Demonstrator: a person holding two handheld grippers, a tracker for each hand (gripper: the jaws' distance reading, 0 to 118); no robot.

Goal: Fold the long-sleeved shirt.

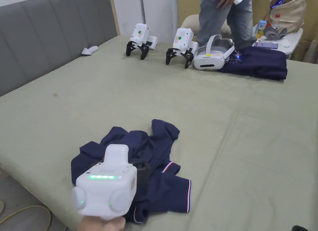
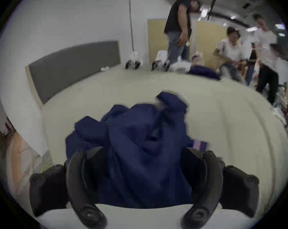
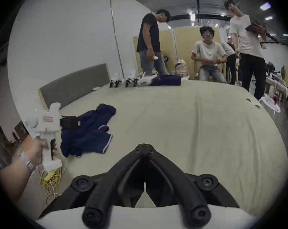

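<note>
Left gripper view showed the left gripper (image 2: 144, 174) with jaws spread wide around a bunched ridge of the crumpled navy long-sleeved shirt (image 2: 140, 141), which lay near the front edge of the pale green bed (image 1: 217, 116). The right gripper (image 3: 145, 150), jaws pressed together and empty, hovered aside. Folding had not begun; next, probably, pinching the fabric to spread it flat.

Long-sleeved shirt (image 1: 155, 166) navy, cuffs trimmed red, white and blue stripes. Bed (image 1: 217, 116) sheet pale sage green, plain. Headboard (image 1: 46, 39) grey. Left hand-held gripper (image 2: 144, 151) white body, green lights, black jaws. Right hand-held gripper (image 3: 145, 147) black jaws. Headset (image 1: 212, 54) white. Folded garment (image 1: 261, 62) navy. Cable (image 3: 50, 181) yellow.
</note>
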